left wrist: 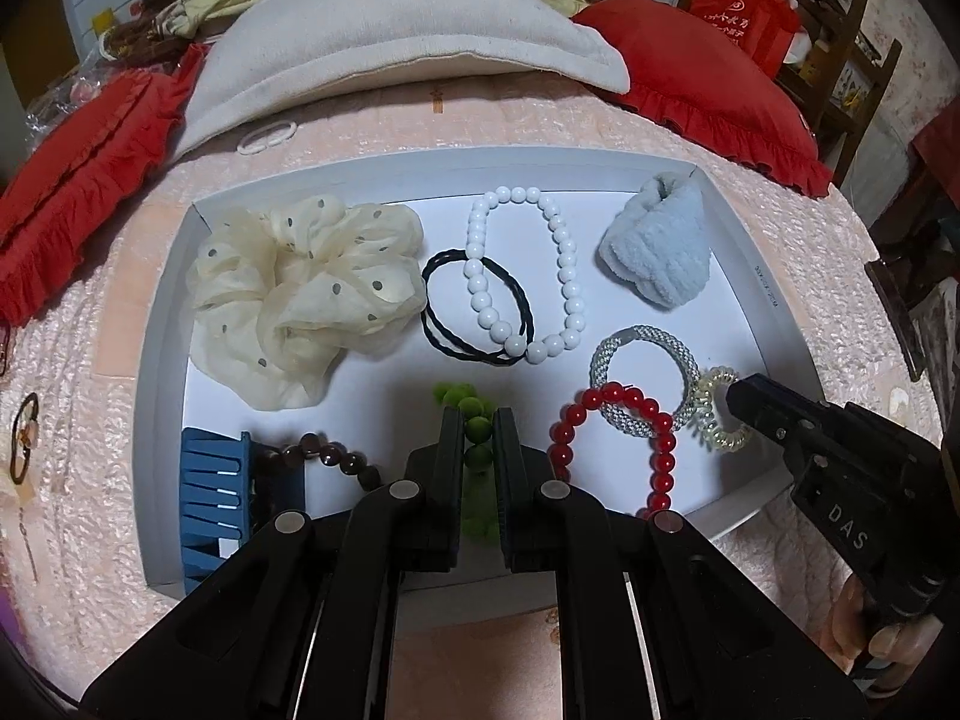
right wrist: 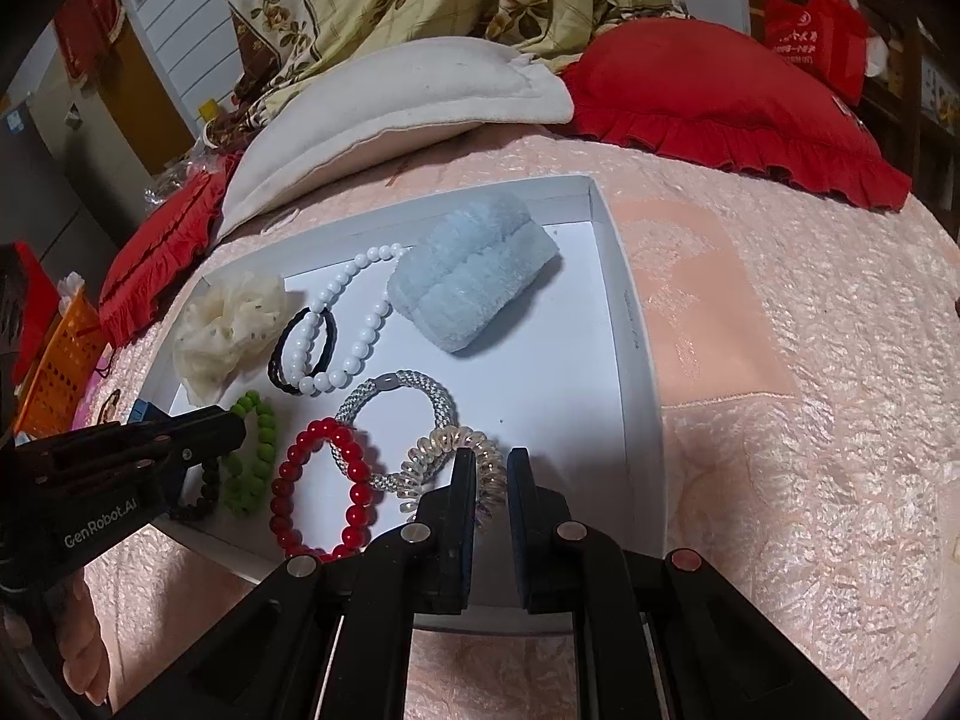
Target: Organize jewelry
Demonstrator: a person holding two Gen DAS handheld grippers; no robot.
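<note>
I have both grippers down in the white tray (left wrist: 774, 276) on the pink bedspread (right wrist: 780, 360), and most of the jewelry looks gathered there already.

My left gripper (left wrist: 478, 420) has its fingers pinched nearly together on the green bracelet (left wrist: 474, 438), whose beads show in the narrow gap between them at the tray's near edge. My right gripper (right wrist: 492, 461) is likewise almost closed, on the near side of the clear coil tie (right wrist: 447, 468); the coil runs between the fingers, so I judge it gripped, though I cannot see the contact itself.

Lying in the tray: the cream scrunchie (left wrist: 300, 294) at the far left, the white bead bracelet (left wrist: 528, 276) overlapping the black hair tie (left wrist: 474, 312) in the middle, the blue fluffy band (left wrist: 660, 246) at the far right, the silver bracelet (left wrist: 648, 378) crossing the red bracelet (left wrist: 618, 444), and the brown bracelet (left wrist: 336, 456) beside the blue clip (left wrist: 216, 492) at the near left.

What I judge left: a white ring (left wrist: 267, 135) lies outside the tray by the white pillow (left wrist: 390, 60), and a small piece (left wrist: 24, 438) sits on the bedspread at the far left. Several items overlap, so separating them looks unfinished, and neither held piece has a settled spot yet.
</note>
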